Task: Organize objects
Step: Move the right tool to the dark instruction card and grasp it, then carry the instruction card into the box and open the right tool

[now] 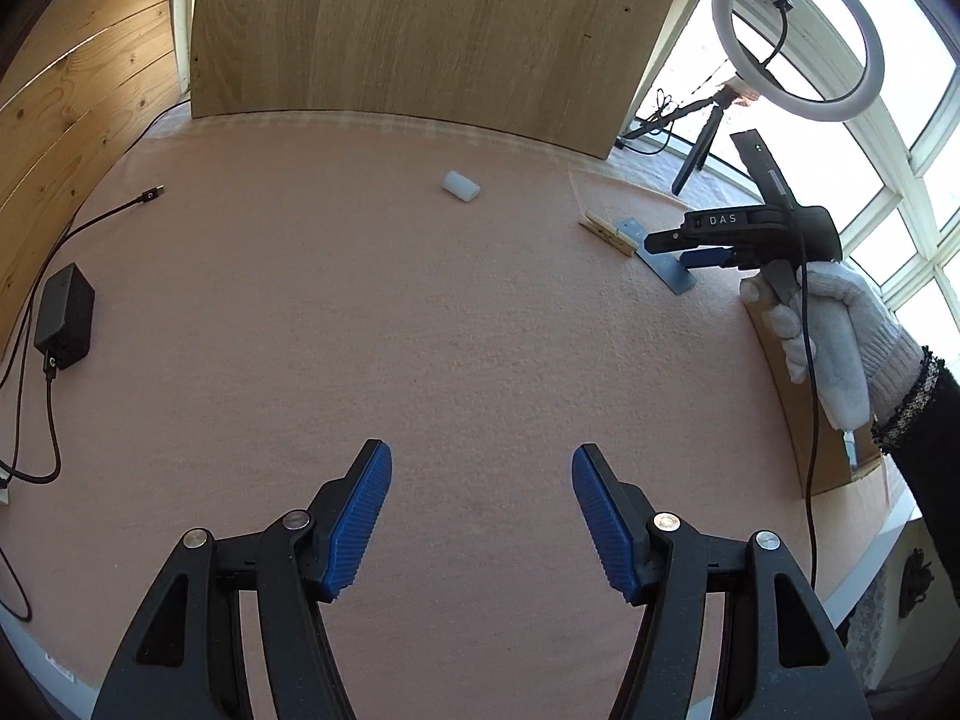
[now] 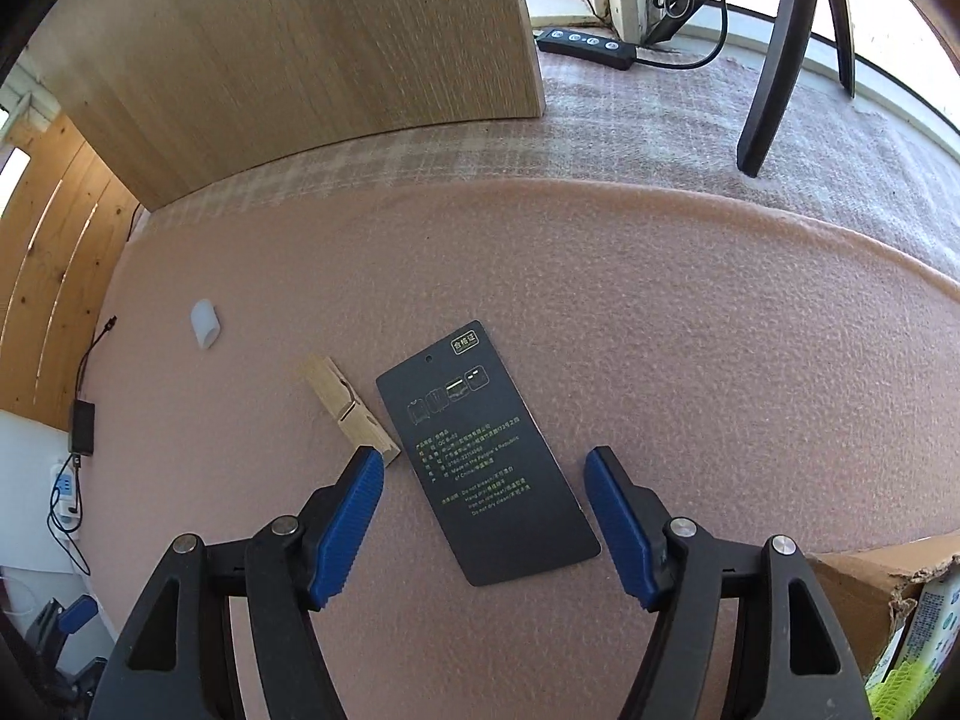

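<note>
A dark card with printed text (image 2: 486, 456) lies flat on the pink mat; it also shows in the left wrist view (image 1: 663, 261). A wooden clothespin (image 2: 348, 411) lies just left of it, also seen in the left wrist view (image 1: 607, 231). A small white cap (image 2: 205, 324) lies farther left, also in the left wrist view (image 1: 461, 185). My right gripper (image 2: 483, 516) is open and empty, its fingers on either side of the card's near end. It shows from the side in the left wrist view (image 1: 696, 246). My left gripper (image 1: 480, 516) is open and empty over bare mat.
A wooden board (image 1: 420, 30) stands at the mat's back edge. A black power adapter (image 1: 63, 315) with cables lies at the left. A ring light (image 1: 798, 36) on a tripod stands at the back right by the window. A cardboard box (image 2: 870, 594) stands at the right.
</note>
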Demonstrator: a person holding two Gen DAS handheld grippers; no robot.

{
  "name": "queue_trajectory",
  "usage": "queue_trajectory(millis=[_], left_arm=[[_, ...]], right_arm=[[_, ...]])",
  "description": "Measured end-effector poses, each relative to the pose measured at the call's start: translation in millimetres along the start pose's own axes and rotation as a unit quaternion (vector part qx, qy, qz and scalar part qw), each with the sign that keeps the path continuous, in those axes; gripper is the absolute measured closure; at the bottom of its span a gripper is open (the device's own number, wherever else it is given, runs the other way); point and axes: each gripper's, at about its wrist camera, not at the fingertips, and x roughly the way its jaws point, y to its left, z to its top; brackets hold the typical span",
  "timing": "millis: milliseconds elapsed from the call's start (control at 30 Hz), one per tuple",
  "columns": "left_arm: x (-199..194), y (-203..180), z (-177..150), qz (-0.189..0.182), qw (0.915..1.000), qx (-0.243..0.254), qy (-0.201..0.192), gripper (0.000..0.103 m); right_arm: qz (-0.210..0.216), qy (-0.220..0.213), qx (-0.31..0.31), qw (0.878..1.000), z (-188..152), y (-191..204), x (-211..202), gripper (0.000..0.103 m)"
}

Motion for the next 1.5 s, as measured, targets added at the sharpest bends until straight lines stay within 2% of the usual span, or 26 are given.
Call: queue_trajectory(millis=[100,200,367,433,767,1033,1133,1267,1500], left_arm=[[3,-6,3,-0.003,1.0,0.004,0.002,0.037],[6,-8,4,-0.003,1.0,0.004,0.004,0.037],[6,-11,5,-0.001,1.0,0.004,0.004,0.037],[7,-10,5,-0.002,1.0,0.003,0.004,0.037],[6,-17,4,-0.004,1.0,0.008,0.003,0.037],[9,-37,11,-0.021,0.9993,0.031,0.002,0.037],[11,-46,14,-0.025,0.9988,0.041,0.002,0.037],[13,-57,14,-0.033,0.998,0.053,0.003,0.037],[17,-73,12,-0.044,0.9964,0.071,0.009,0.037]], right_arm=[[-0.011,0.009,-0.031,0.999,-6,10,1,0.037],[-0.049,0.011,-0.069,0.996,-12,24,5,0.04],[-0.11,0.007,-0.104,0.989,-17,37,9,0.052],[-0.11,0.006,-0.099,0.989,-18,36,7,0.056],[-0.1,-0.003,-0.069,0.993,-35,28,-7,0.056],[-0.077,-0.05,-0.043,0.995,-61,23,-58,0.056],[-0.07,-0.069,-0.032,0.995,-79,18,-84,0.056],[-0.081,-0.095,-0.018,0.992,-108,2,-116,0.056],[-0.098,-0.119,0.045,0.987,-172,-44,-155,0.056]])
